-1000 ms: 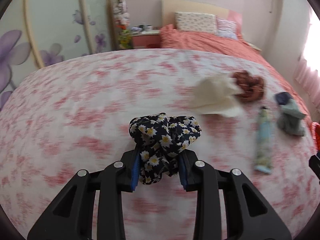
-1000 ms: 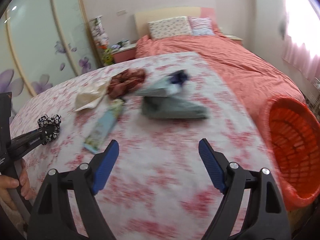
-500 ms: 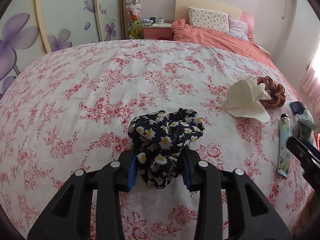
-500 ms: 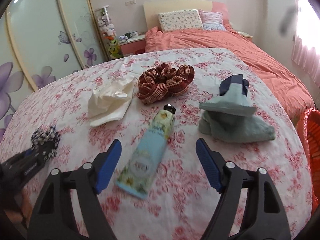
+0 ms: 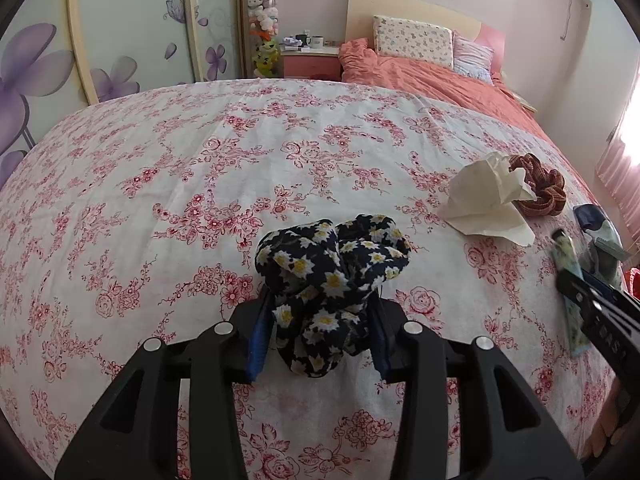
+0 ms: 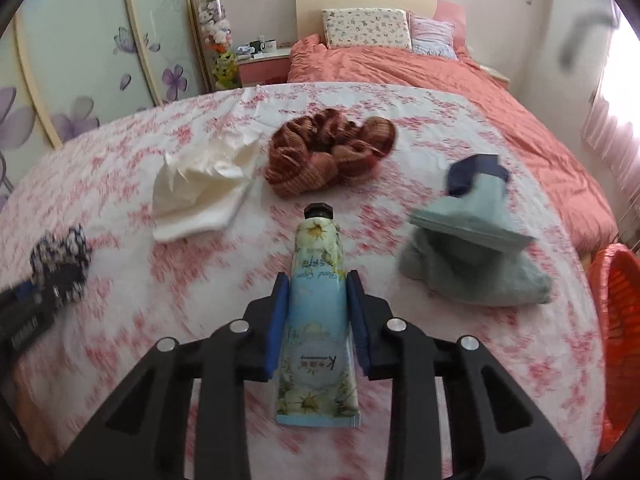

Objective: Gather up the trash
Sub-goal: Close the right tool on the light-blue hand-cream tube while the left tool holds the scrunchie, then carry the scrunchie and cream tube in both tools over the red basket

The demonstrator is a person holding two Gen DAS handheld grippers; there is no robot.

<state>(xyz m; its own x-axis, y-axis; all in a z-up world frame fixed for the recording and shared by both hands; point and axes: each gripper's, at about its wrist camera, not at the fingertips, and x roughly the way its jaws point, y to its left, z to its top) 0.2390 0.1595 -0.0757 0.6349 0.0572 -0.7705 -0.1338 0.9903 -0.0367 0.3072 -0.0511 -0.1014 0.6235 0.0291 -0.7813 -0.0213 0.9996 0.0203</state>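
My left gripper (image 5: 318, 312) is shut on a navy daisy-print scrunchie (image 5: 332, 276) just above the floral bedsheet; it also shows in the right wrist view (image 6: 60, 254). My right gripper (image 6: 318, 284) is shut on a light blue hand cream tube (image 6: 316, 300) lying on the sheet, cap pointing away. The tube also shows in the left wrist view (image 5: 568, 264). A crumpled white tissue (image 6: 204, 192) lies left of and beyond the tube, and shows in the left wrist view (image 5: 488, 200).
A red-brown scrunchie (image 6: 328, 152) lies beyond the tube. Folded grey-green socks with a navy piece (image 6: 472, 248) lie to the right. An orange basket (image 6: 616, 320) stands off the bed's right edge. Pillows and a nightstand are at the far end.
My right gripper swung left from the basket side, came down over the hand cream tube and shut on it. My left gripper kept hold of the daisy scrunchie.
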